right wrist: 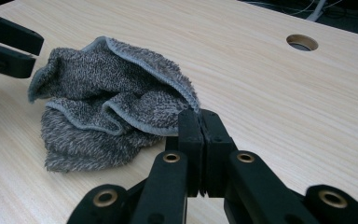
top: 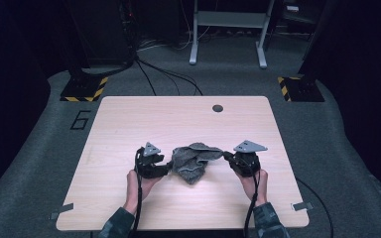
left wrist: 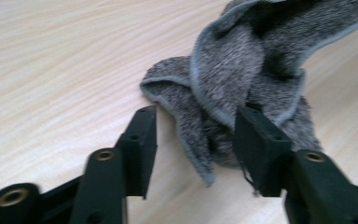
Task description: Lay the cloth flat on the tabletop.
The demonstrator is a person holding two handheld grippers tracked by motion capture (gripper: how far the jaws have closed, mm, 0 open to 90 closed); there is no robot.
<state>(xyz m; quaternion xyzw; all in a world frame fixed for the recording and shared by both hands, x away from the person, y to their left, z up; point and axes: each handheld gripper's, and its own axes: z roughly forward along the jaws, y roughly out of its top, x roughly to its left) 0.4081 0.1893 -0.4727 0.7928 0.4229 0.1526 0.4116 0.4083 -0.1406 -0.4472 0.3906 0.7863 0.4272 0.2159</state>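
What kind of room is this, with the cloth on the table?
Probably a lab or recording studio, not a home. A bare wooden table stands on grey carpet, yellow-and-black striped stand bases flank it, and cables trail across the floor. A crumpled grey towel lies on the table.

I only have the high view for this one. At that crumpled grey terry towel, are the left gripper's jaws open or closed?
Observer: Open. The left gripper has its jaws apart, one over the crumpled grey terry towel and one over bare wood beside it.
Operator: And the right one?
Observer: The right gripper is shut, with its tips at the towel's edge. I cannot tell whether cloth is pinched.
Operator: Any detail on the towel?
Observer: A smooth, lighter grey hem runs along its edges.
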